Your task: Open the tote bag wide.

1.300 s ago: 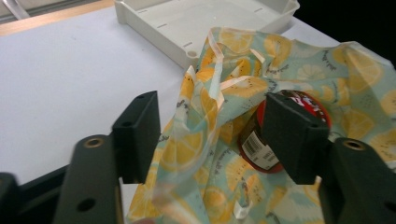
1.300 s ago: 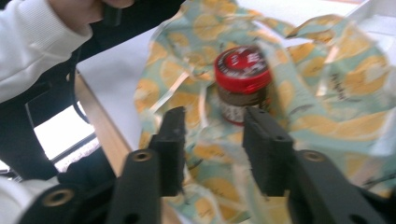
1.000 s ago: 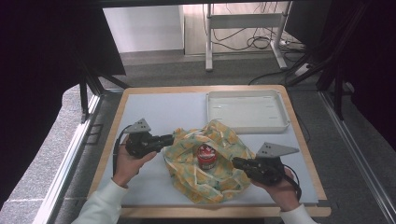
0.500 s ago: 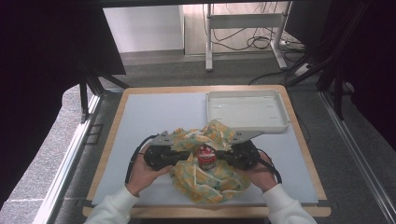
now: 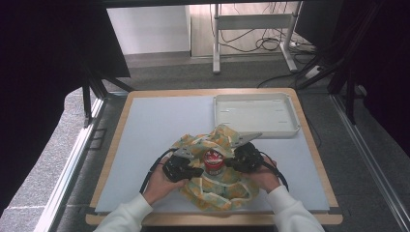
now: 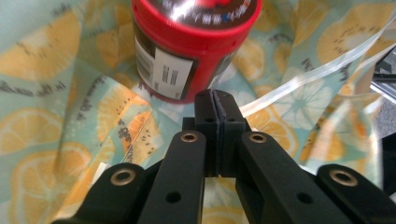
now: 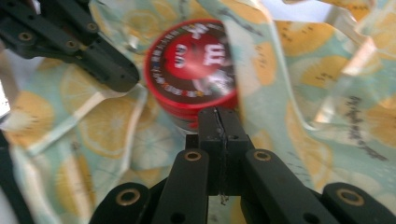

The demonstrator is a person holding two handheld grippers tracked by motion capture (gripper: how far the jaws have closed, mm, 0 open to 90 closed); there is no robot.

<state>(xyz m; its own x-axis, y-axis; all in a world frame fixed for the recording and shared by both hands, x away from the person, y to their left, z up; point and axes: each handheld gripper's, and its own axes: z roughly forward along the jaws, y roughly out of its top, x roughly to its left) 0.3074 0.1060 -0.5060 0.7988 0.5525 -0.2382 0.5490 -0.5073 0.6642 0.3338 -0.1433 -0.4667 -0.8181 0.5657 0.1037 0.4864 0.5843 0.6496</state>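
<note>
Your left gripper (image 6: pixel 217 100) has its jaws pressed together, tips just below the red-lidded can (image 6: pixel 191 42) at the top centre of its view; whether cloth is pinched you cannot tell. Your right gripper (image 7: pixel 219 116) is likewise closed, tips against the can's lower edge. In the high view the can stands low centre on the lemon-print cloth (image 5: pixel 217 191), between both grippers. A white tray (image 5: pixel 256 116) sits upper right on the table (image 5: pixel 145 121).
</note>
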